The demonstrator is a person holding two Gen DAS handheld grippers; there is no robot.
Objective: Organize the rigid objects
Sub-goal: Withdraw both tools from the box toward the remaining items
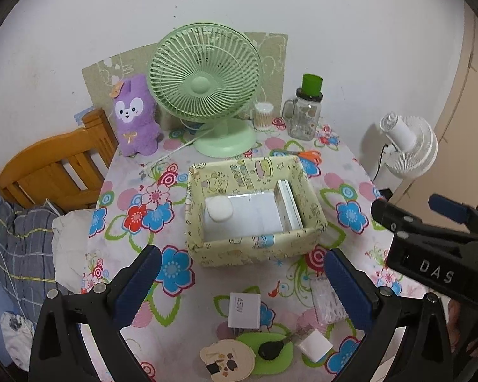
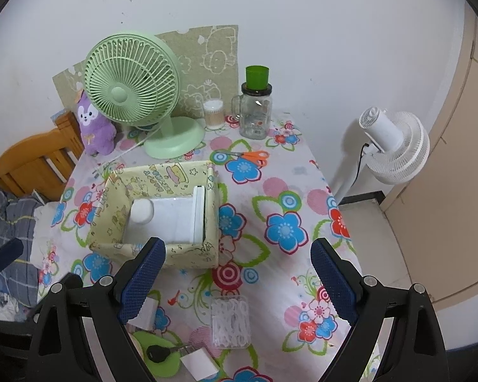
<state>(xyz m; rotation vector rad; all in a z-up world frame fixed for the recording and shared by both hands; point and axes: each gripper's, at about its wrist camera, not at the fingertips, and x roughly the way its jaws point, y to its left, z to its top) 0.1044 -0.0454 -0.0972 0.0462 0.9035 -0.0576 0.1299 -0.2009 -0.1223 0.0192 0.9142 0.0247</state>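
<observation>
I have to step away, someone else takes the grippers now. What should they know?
Left gripper and right gripper: open, empty, above the table.
Yellow box: holds a white round jar and flat white boxes.
Still loose in front: charger, clear floss-pick case, black key on a green pad, small white block, round beige item.

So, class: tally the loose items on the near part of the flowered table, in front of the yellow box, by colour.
White: 2, square plastic charger, small white block
Clear: 1, plastic box of white picks
Green: 1, oval pad
Black: 1, key fob
Beige: 1, round patterned disc
Total: 6
</observation>
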